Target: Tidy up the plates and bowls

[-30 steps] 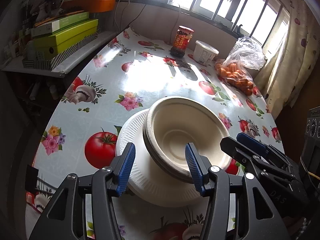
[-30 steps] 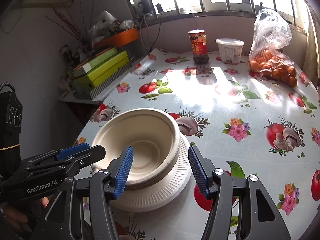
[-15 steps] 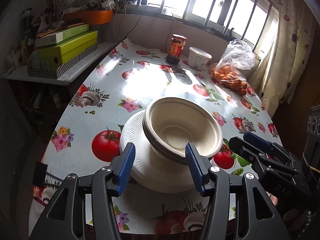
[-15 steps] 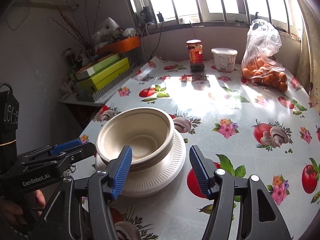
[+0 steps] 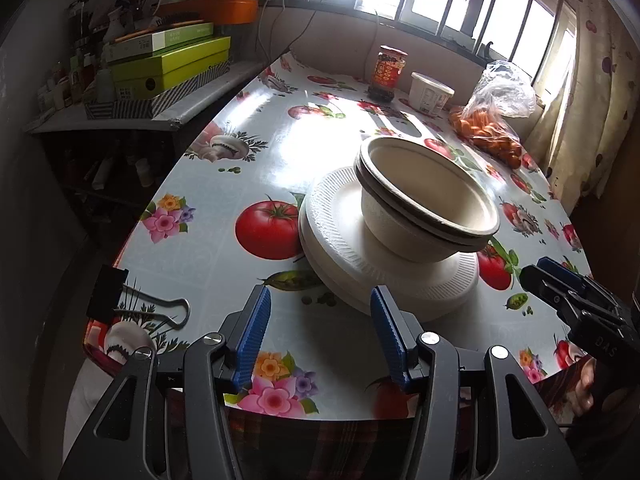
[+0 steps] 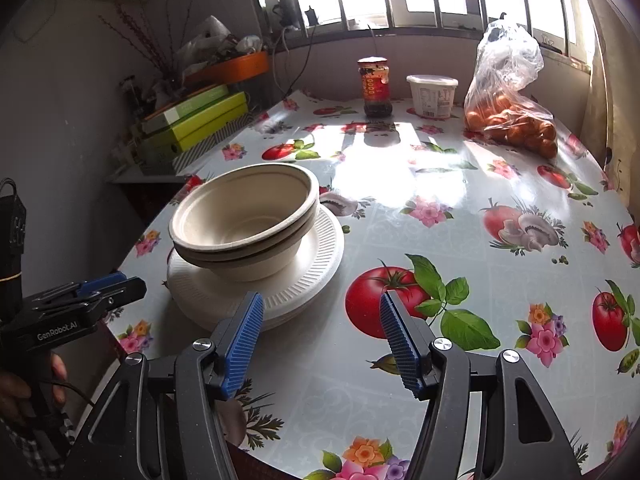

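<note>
Left wrist view: our left gripper (image 5: 318,334) points down at the near table (image 5: 256,160) edge, jaws apart with nothing between them. Two nested bowls (image 5: 426,204) sit on stacked white plates (image 5: 340,216), just beyond the fingertips. Right gripper (image 5: 560,286) shows at the far right, a hand behind it.

Right wrist view: our right gripper (image 6: 320,342) also tilts down, jaws spread and empty, over the tablecloth beside the plates (image 6: 316,268). Bowls (image 6: 244,220) sit on top. Left gripper (image 6: 100,290) sits low left, gripped by a hand (image 6: 24,388).
</note>
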{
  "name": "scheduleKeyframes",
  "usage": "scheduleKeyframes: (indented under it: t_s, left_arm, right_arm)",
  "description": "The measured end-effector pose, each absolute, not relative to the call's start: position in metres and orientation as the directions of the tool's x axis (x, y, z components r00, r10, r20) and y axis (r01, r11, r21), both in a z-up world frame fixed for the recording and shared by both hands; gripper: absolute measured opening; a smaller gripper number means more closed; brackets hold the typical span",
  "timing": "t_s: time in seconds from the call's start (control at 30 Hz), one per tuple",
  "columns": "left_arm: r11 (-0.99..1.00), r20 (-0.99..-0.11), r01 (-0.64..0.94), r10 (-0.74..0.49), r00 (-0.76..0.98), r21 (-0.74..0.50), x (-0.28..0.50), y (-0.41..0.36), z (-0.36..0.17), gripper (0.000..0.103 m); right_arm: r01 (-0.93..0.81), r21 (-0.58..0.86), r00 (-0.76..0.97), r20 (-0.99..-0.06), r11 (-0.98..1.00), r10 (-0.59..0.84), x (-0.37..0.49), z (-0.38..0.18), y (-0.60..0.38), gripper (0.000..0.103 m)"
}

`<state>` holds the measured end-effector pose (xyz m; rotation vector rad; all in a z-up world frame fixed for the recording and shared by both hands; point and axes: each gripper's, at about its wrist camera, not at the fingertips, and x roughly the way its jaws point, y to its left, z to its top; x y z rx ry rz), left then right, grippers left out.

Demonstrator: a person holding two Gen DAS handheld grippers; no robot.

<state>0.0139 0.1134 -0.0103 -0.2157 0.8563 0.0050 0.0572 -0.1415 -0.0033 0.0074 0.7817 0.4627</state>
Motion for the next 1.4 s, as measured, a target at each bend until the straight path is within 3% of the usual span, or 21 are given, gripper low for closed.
scheduleKeyframes:
  t_s: [0.7, 1.4]
  left_arm:
    - [0.992, -0.779, -0.051, -0.055, 0.624, -0.111, 0.006, 0.085, -0.047, 0.053]
    - [0.996, -0.766, -0.083, 0.037, 0.641, -0.021, 0.009, 0.066, -0.051, 0.054]
  right_arm:
    - [-0.423, 0.121, 0.544, -0.758, 0.898, 0.359, 0.04, -0.047, -0.13, 0.061]
    - [-0.427, 0.064, 0.565, -0.76, 0.902, 0.322, 0.038, -0.051, -0.12, 0.069]
